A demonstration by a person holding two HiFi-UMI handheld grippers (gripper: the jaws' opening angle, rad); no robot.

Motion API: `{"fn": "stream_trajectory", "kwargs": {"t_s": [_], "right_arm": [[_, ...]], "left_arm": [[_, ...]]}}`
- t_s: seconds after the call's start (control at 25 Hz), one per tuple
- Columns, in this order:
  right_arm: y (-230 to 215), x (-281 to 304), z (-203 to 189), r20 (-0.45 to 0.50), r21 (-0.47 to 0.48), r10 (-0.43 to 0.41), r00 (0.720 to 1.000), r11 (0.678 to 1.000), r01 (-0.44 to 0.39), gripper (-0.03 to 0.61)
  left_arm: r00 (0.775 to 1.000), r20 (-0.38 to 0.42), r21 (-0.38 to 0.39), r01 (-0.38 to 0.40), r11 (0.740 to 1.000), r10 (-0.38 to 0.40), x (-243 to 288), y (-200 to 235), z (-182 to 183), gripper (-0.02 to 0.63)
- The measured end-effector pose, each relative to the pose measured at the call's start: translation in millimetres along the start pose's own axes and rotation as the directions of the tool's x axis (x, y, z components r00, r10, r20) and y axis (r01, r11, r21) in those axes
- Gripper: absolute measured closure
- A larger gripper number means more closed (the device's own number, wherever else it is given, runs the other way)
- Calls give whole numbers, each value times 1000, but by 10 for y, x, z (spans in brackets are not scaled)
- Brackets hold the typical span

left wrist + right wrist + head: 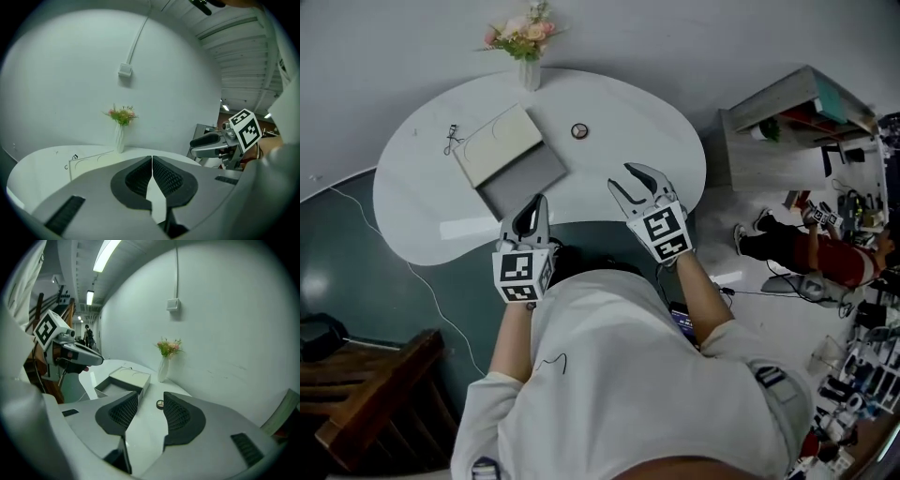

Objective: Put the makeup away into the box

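A white box (500,139) lies open on the white table (422,225), its grey tray (523,178) pulled out toward me. A small round makeup compact (579,130) rests to the right of the box; in the right gripper view the compact (160,404) shows through the jaws' gap. An eyelash curler (450,139) lies left of the box. My left gripper (538,201) is shut and empty above the table's near edge, just short of the tray. My right gripper (623,179) is open and empty over the near right part of the table, short of the compact.
A white vase with pink flowers (530,70) stands at the table's far edge. A wooden chair (375,384) is at the lower left. A white shelf unit (787,122) and a seated person (825,248) are to the right. A thin cable (431,291) runs over the floor.
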State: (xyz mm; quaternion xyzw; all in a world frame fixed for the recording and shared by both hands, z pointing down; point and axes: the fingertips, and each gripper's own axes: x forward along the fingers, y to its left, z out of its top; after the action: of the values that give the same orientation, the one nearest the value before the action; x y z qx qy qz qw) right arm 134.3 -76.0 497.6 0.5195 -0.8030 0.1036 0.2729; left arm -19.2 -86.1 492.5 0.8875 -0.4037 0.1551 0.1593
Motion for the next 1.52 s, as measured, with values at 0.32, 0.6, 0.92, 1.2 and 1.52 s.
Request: {"fn": "stream_trajectory", "kwargs": {"t_s": [0.32,0.6,0.92,1.2,1.52], "right_arm": [[-117,602,162,-91,-204,-31,995,979,12,397],[-403,1112,175,-168,-318,80,983,939,-131,396],[-519,1754,-37,-246,-389,239,939,863,-322,391],[-524,2290,-528,-346,-343,313,884,835,-430,385],[-504,2626,-934,-430,-246,354,831,839,-485,355]], "left_arm": [[996,-86,-12,-4,1000,3,176,678,-222,592],[984,-97,-87,-160,983,152,214,946,-211,592],[936,-167,-220,-342,914,310,338,962,-509,592],[866,-252,-261,-491,831,433,26,931,-822,592],[812,-279,-276,-579,767,512,-177,865,-917,592]]}}
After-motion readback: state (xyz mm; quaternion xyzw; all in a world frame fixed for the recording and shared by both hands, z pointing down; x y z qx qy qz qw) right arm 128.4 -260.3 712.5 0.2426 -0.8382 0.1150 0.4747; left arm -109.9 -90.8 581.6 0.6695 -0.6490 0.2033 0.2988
